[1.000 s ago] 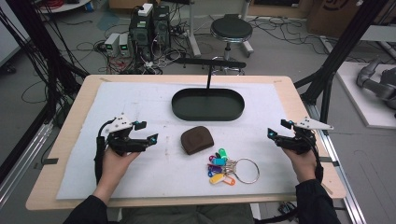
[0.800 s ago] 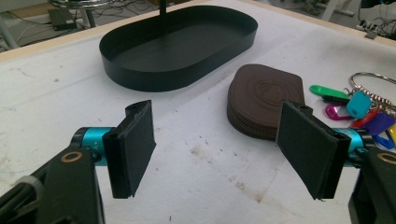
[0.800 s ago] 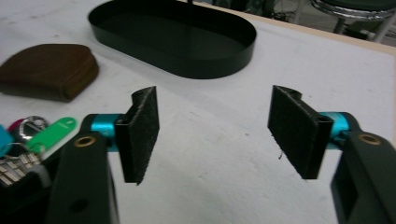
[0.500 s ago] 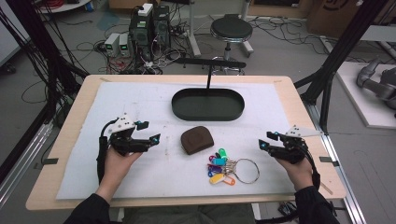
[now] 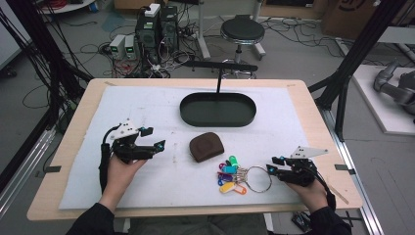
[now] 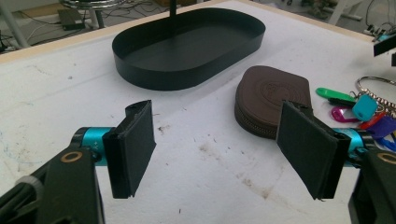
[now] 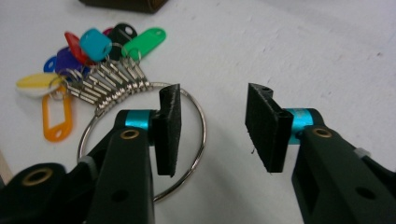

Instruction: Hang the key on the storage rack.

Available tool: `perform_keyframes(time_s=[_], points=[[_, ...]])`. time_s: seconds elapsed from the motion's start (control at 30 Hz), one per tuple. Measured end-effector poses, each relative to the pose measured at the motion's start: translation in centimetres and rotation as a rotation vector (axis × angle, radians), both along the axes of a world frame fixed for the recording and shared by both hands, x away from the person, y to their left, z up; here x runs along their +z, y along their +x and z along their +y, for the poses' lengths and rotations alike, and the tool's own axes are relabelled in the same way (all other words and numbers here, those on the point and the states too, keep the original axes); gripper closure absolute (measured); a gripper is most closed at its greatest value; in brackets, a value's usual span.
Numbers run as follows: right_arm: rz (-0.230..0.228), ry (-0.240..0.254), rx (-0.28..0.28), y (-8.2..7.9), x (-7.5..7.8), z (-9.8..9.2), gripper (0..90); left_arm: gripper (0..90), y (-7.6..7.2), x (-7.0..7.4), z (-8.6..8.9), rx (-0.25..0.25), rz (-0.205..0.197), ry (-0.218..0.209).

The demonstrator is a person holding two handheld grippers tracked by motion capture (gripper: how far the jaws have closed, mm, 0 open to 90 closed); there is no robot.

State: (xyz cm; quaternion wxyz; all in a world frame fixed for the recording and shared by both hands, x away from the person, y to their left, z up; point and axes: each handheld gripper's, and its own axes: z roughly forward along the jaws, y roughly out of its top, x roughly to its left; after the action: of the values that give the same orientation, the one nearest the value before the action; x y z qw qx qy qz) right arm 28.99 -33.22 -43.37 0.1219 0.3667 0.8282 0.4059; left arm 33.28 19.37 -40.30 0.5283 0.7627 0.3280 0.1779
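Closing, the right gripper (image 5: pixel 272 165) jaws straddle the key ring's (image 5: pixel 258 179) rim, lower right, untouched; left gripper (image 5: pixel 152 138) jaws wide, empty.

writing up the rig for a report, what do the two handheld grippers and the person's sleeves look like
Both the left gripper and the right gripper are black, with teal collars behind flat, rectangular black fingers and brass-coloured rivets in the arms. Each carries a grey three-cornered plate on top and trails a black cable. The person wears dark sleeves.
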Motion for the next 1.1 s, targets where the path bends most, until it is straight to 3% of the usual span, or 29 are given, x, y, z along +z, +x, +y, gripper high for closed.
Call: perform_keyframes(time_s=[0.23, 0.33, 0.53, 0.67, 0.73, 0.83, 0.87, 1.0, 1.1], points=[[0.035, -0.048, 0.030, 0.0, -0.7, 0.7, 67.7, 27.9, 0.0, -0.1, 0.0, -0.002, 0.003, 0.003], [0.036, -0.103, 0.040, 0.0, -1.2, 1.1, 72.4, 27.9, 0.0, -0.1, -0.1, -0.001, 0.003, 0.005], [0.023, -0.104, 0.023, 0.1, -1.3, 1.0, 86.4, 27.9, 0.0, -0.1, -0.1, -0.007, 0.004, 0.007], [0.020, -0.120, 0.027, 0.0, -1.2, 1.2, 87.3, 27.9, 0.0, -0.1, -0.1, -0.006, 0.005, 0.009], [0.029, -0.115, 0.017, 0.1, -1.1, 1.3, 87.7, 27.9, 0.0, -0.1, -0.1, -0.005, 0.005, 0.009], [-0.001, -0.088, -0.001, 0.4, -0.4, 1.2, 88.0, 27.9, 0.0, -0.1, -0.2, -0.004, 0.004, 0.005], [-0.031, -0.061, -0.019, 0.6, 0.1, 1.1, 88.0, 27.9, 0.0, -0.1, -0.1, -0.005, 0.004, 0.007], [-0.051, -0.011, -0.029, 0.9, 0.8, 1.0, 88.0, 27.9, 0.0, -0.1, -0.1, -0.003, 0.003, 0.006], [-0.061, 0.058, -0.033, 1.1, 1.5, 1.1, 88.0, 27.9, -0.1, -0.1, 0.0, 0.002, 0.002, 0.003]])
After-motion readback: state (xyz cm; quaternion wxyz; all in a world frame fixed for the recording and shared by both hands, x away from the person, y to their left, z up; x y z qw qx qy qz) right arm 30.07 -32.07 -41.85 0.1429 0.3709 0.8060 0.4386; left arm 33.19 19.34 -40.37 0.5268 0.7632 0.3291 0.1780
